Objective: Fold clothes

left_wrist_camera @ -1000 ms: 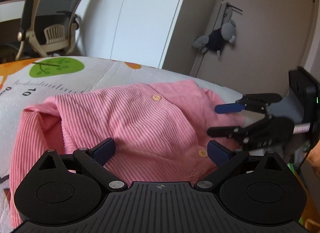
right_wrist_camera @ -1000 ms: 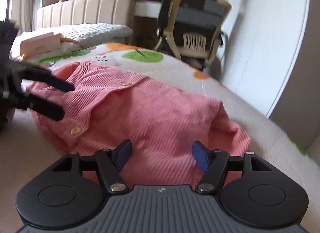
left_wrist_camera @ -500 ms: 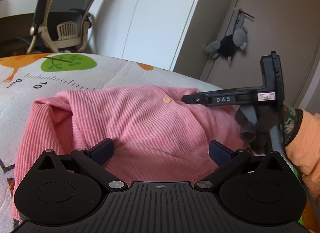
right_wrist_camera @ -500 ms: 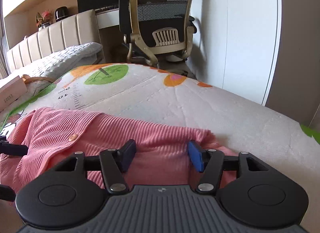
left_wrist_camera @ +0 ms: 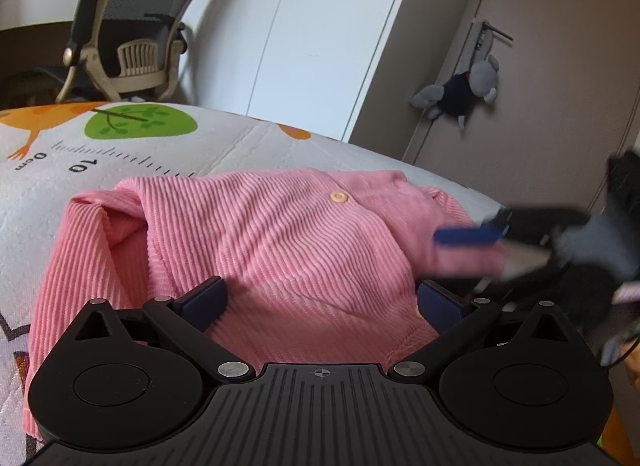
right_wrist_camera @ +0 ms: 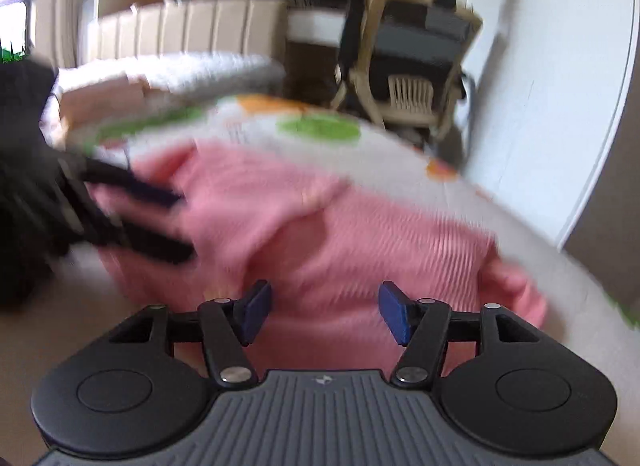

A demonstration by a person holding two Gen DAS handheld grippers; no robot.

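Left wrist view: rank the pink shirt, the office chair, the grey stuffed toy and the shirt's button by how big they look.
1. Pink corduroy shirt, by far the largest.
2. Office chair, though it stands farther off, so its real size is understated.
3. Grey stuffed toy hanging on the door.
4. Button, smallest.

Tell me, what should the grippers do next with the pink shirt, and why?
Probably close the left gripper on the shirt's near edge. Both it and the right gripper are open with nothing held, and the shirt lies bunched on the bed, only partly folded.
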